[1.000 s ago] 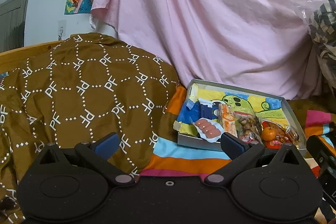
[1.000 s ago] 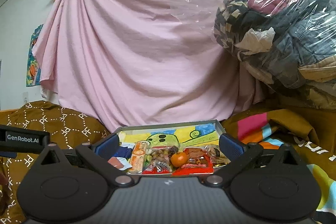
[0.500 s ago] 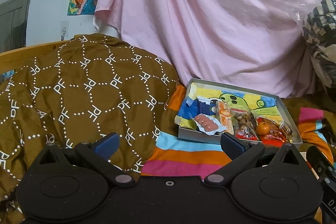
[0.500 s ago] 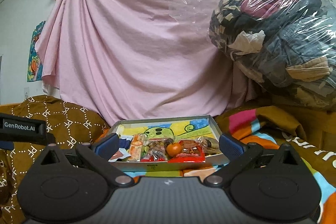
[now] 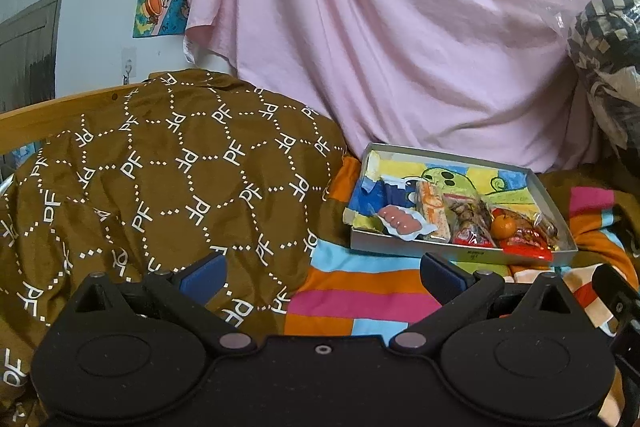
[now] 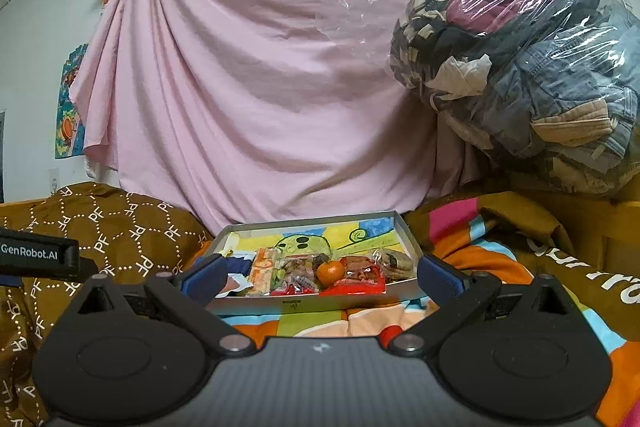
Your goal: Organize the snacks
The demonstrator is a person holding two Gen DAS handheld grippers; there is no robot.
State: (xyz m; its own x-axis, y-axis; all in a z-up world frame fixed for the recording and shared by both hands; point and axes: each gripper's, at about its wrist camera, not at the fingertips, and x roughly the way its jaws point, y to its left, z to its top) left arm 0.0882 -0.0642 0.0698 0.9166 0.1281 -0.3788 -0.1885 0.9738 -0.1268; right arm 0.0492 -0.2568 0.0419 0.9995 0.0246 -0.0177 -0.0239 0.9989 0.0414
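Note:
A shallow grey box with a colourful cartoon lining lies on the striped blanket; it also shows in the right wrist view. It holds several snacks: a pack of pink sausages, an orange-and-white packet, a small orange, red packets and clear bags of nuts. My left gripper is open and empty, short of the box and to its left. My right gripper is open and empty, in front of the box's near wall.
A brown patterned quilt is heaped at the left. A striped blanket covers the bed. A pink sheet hangs behind. A plastic-wrapped bundle of clothes sits at the right. The left gripper's body shows at the right view's left edge.
Both grippers have drawn back from the box and risen a little, so the box looks smaller and farther. Both jaws stay open.

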